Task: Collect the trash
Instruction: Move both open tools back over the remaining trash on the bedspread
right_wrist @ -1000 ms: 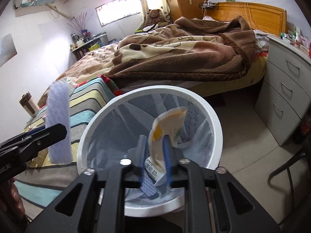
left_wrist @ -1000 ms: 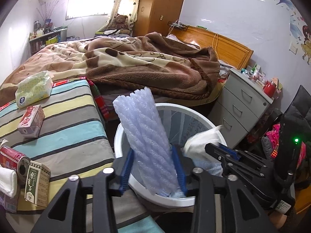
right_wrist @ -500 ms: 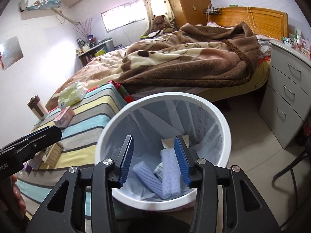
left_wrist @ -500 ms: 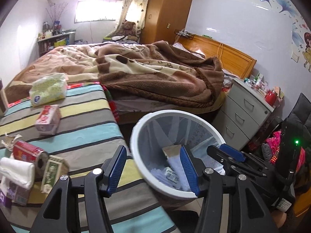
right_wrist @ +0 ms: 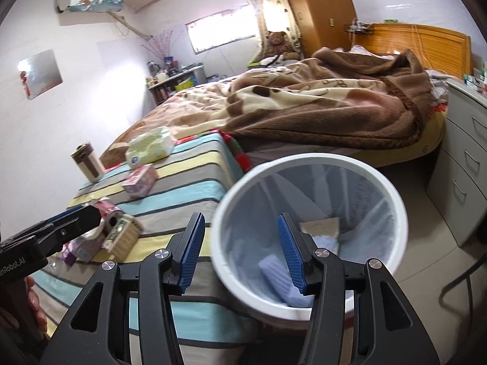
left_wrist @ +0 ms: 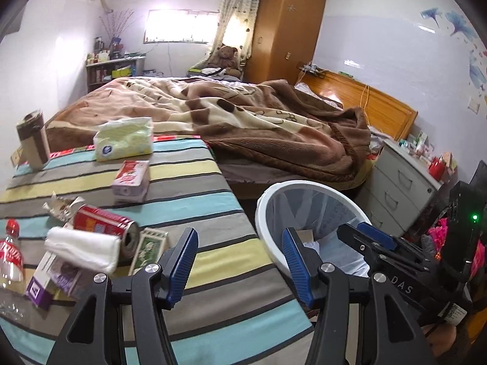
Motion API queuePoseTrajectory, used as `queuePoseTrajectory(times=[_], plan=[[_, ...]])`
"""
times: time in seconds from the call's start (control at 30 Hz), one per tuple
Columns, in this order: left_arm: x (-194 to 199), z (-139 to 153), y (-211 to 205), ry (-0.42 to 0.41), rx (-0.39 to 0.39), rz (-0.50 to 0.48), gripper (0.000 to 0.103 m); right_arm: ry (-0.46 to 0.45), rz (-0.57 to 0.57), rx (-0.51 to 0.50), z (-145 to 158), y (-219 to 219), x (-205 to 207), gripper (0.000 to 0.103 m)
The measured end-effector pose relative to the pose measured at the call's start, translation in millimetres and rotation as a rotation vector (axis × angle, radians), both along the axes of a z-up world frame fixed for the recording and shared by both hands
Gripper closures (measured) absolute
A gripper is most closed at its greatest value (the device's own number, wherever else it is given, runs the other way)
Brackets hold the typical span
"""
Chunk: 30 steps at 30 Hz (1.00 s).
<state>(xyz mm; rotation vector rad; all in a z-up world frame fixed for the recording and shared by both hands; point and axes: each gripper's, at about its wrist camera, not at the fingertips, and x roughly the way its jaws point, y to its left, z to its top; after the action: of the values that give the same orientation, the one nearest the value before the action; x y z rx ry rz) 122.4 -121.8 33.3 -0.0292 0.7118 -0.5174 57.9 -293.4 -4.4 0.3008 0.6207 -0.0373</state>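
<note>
A white trash bin (left_wrist: 307, 188) (right_wrist: 392, 194) stands on the floor beside the striped table (left_wrist: 194, 188) (right_wrist: 188, 182). It holds a bluish foam roll (right_wrist: 286, 273) and a paper packet (right_wrist: 319, 228). My left gripper (left_wrist: 239, 261) is open and empty over the table's right edge. My right gripper (right_wrist: 240, 246) is open and empty over the bin's left rim. On the table lie a red can (left_wrist: 103, 225), a white tissue wad (left_wrist: 82, 248), a green box (left_wrist: 149, 252), a pink carton (left_wrist: 132, 176), a purple box (left_wrist: 45, 279) and a plastic bottle (left_wrist: 10, 255).
A green tissue pack (left_wrist: 124, 140) and a brown tumbler (left_wrist: 32, 140) stand at the table's far end. The bed with a brown blanket (left_wrist: 258, 121) lies behind. A grey drawer unit (left_wrist: 401, 188) stands right of the bin. A black chair (left_wrist: 468, 200) is at far right.
Both grippers opened and dropped their loads into the bin: the left its foam roll, the right its paper packet. Both then swung left toward the table.
</note>
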Motion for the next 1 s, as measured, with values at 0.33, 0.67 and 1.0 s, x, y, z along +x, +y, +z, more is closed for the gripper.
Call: queuePoseTrajectory(times=[0.33, 0.67, 1.0], plan=[[-4.5, -1.4, 60.9, -0.003, -0.015, 0.106, 0.045, -0.017, 0.116, -0.006, 3.7, 41.5, 9.0, 0.051], [3.0, -13.3, 151.8, 0.024, -0.007, 0.306, 0.042, -0.019, 0.249, -0.027, 4.8, 90.6, 29.2, 0.043], [7.5, -22.8, 215.7, 0.041, -0.012, 0.420, 0.041, -0.004, 0.368, -0.064, 5.5, 137.8, 45.5, 0.042]])
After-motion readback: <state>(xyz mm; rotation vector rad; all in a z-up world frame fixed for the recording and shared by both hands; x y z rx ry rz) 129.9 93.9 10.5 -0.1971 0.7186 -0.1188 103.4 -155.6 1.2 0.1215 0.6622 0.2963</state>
